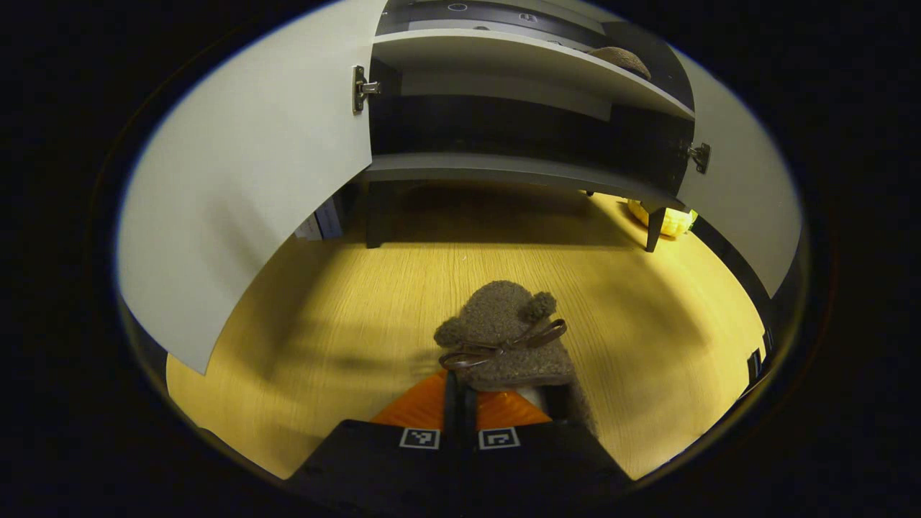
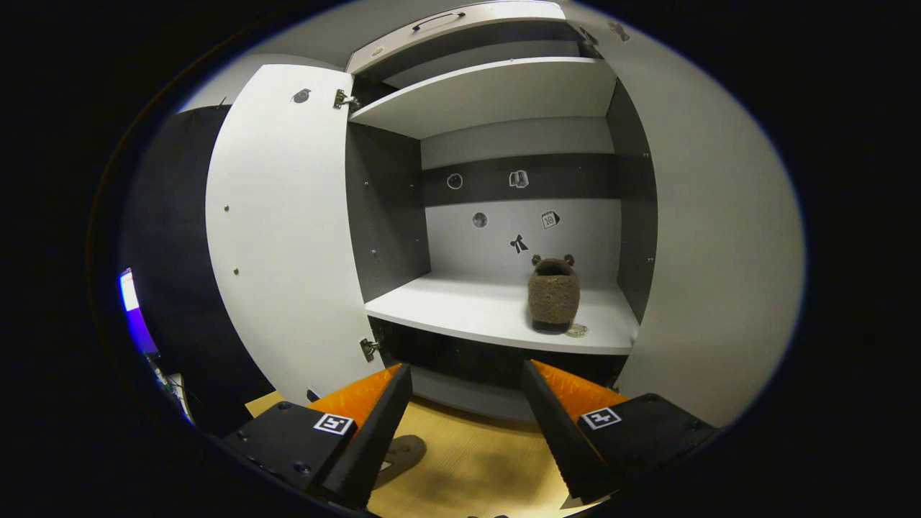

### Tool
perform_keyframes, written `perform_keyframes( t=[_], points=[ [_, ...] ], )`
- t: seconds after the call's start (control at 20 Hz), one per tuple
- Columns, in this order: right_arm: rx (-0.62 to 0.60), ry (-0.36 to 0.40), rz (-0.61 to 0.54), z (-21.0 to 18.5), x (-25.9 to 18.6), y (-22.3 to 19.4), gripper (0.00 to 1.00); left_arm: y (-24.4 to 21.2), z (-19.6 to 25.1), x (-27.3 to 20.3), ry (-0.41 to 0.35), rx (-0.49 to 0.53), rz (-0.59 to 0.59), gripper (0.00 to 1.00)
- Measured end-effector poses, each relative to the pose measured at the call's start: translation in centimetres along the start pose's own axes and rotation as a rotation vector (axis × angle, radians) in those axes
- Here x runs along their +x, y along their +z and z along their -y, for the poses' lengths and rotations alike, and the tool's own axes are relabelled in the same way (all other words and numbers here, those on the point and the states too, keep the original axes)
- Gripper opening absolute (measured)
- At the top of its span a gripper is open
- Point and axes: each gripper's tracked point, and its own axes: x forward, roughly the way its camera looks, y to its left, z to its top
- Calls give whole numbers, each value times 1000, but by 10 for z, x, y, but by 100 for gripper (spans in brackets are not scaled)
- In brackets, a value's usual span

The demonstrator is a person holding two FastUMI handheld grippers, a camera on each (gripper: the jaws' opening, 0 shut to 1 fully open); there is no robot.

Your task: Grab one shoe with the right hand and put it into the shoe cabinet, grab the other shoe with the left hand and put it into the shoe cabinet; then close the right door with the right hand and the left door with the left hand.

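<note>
Gripping second shoe (image 1: 507, 338), cabinet (image 1: 525, 169) open

No readable text (stickers too small).

Both views are dim, with strong bending at the edges. Warm light falls on the wooden floor (image 1: 374, 302), where soft shadows look smeared. The cabinet (image 2: 496, 302) interior is evenly lit.
</note>
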Motion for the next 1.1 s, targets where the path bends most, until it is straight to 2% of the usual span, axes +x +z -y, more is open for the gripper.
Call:
perform_keyframes(
  t=[0.3, 0.65, 0.85, 1.1],
  points=[
    [7, 17, 0, -2, -4, 1, 99, 28, 9, -47, -33, -29, 48, 5],
    [20, 28, 25, -1, -18, 9, 98, 89, 26, -163, -47, 28, 140, 5],
    [27, 50, 27, -3, -23, 7, 99, 151, 25, -219, -37, 80, 213, 5],
    [5, 96, 51, -8, -31, 13, 98, 256, 19, -255, 67, 216, 341, 5]
  ],
)
